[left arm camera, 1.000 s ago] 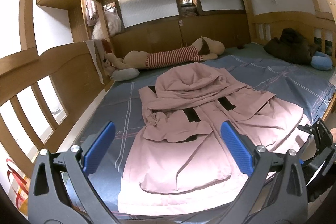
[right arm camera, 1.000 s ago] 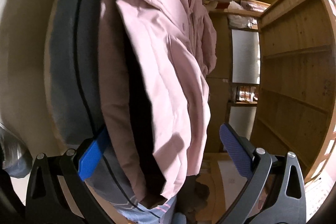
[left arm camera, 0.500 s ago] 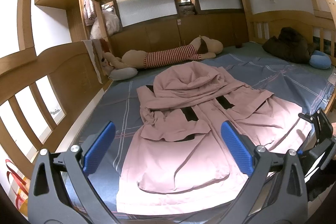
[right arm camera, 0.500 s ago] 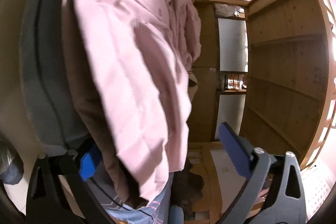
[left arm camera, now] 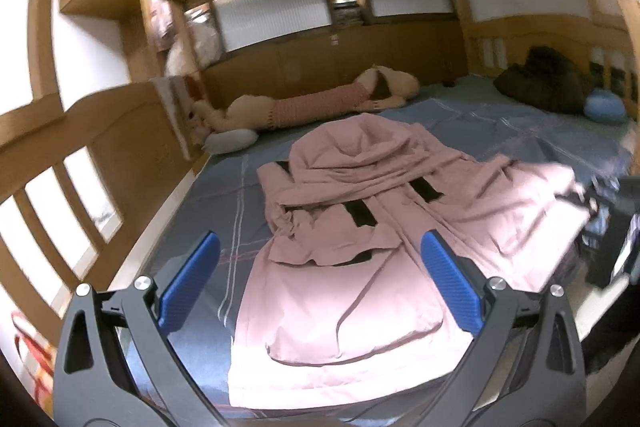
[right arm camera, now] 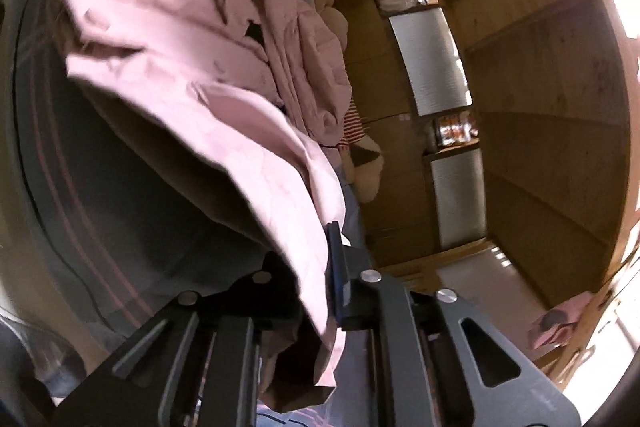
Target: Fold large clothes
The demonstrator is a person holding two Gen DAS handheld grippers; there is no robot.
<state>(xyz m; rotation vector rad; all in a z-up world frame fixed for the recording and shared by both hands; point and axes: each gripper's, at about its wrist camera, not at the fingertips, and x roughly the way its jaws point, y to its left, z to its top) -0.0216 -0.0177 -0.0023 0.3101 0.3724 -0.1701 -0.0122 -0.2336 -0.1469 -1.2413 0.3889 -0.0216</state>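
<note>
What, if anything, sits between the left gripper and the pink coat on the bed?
Nothing visible. The left gripper hangs open just above the near hem of the pink coat, with no object between them. The striped plush toy and dark bundle lie far back. The right gripper, jaws just closed, already clamps the coat's side edge.

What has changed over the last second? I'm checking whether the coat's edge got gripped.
The right gripper has just closed on the pink coat, clamping its edge and lifting it off the bed. The left gripper stayed open and empty in front of the coat; the plush toy lay unmoved.
</note>
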